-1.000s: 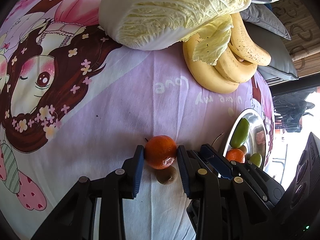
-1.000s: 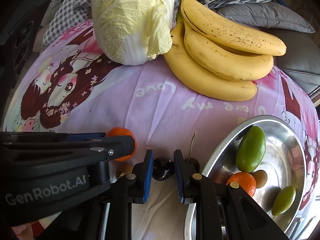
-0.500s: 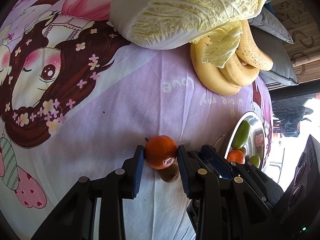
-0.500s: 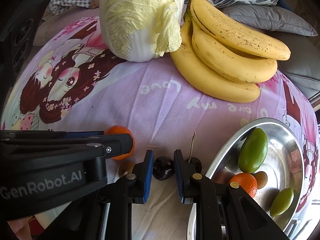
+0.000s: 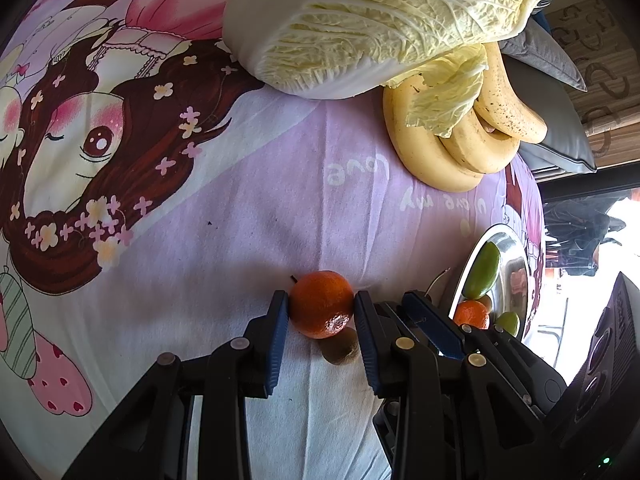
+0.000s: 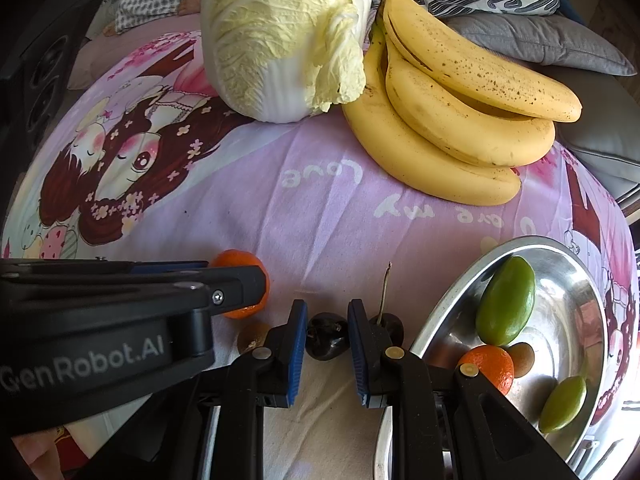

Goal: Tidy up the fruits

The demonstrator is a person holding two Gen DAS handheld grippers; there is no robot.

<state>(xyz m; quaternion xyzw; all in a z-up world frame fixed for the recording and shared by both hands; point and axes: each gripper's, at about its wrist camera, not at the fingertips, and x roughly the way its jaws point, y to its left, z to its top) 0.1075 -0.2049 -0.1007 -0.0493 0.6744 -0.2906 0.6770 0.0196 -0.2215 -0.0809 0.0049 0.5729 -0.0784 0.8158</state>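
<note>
My left gripper (image 5: 321,308) is shut on an orange tangerine (image 5: 322,302) low over the pink cartoon cloth; a small brown fruit (image 5: 340,346) lies just beneath it. In the right wrist view my right gripper (image 6: 327,342) is shut on a dark cherry (image 6: 325,340), and a second cherry (image 6: 394,328) with an upright stem sits just right of its right finger. The left gripper's finger (image 6: 236,284) covers part of the tangerine (image 6: 238,260) there. A steel bowl (image 6: 576,280) at the right holds a large green fruit (image 6: 506,300), a tangerine (image 6: 490,364), a brown fruit (image 6: 522,356) and a small green fruit (image 6: 564,402).
A napa cabbage (image 6: 288,32) and a bunch of bananas (image 6: 452,120) lie at the far side of the cloth, with grey and patterned cushions (image 6: 540,40) behind. A dark speaker (image 6: 44,76) stands at the far left. The bowl's rim (image 6: 440,312) is close to my right gripper.
Both grippers keep the same grip on their fruit. The background has drifted slightly in both views; nothing was let go or taken.
</note>
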